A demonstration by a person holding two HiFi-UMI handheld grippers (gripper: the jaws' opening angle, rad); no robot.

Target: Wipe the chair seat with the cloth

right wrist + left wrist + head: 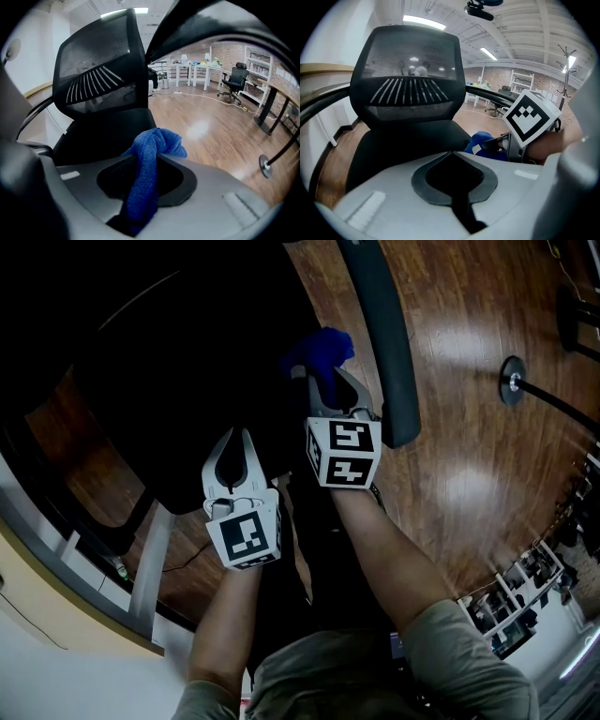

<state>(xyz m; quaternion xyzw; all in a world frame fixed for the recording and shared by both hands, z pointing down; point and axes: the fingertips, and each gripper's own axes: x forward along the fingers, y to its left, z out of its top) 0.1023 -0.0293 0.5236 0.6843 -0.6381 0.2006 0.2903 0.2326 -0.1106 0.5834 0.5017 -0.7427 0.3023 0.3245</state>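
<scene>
The black chair seat (178, 399) fills the upper left of the head view, with its mesh backrest (410, 79) standing behind it. My right gripper (325, 379) is over the seat's right edge, shut on a blue cloth (320, 349) that bunches out past the tips. In the right gripper view the cloth (150, 164) runs between the jaws as a twisted strand, above the seat (105, 133). My left gripper (238, 433) hovers over the seat's near edge, to the left of the right one. Its tips (451, 153) meet with nothing between them. The cloth (480, 140) shows beside it.
A dark padded armrest (382, 334) runs along the seat's right side, close to the right gripper. Wooden floor (469, 474) lies beyond, with a round stand base (512, 381) on it. Desks and another office chair (236, 77) stand far off. A pale ledge (56, 615) borders the lower left.
</scene>
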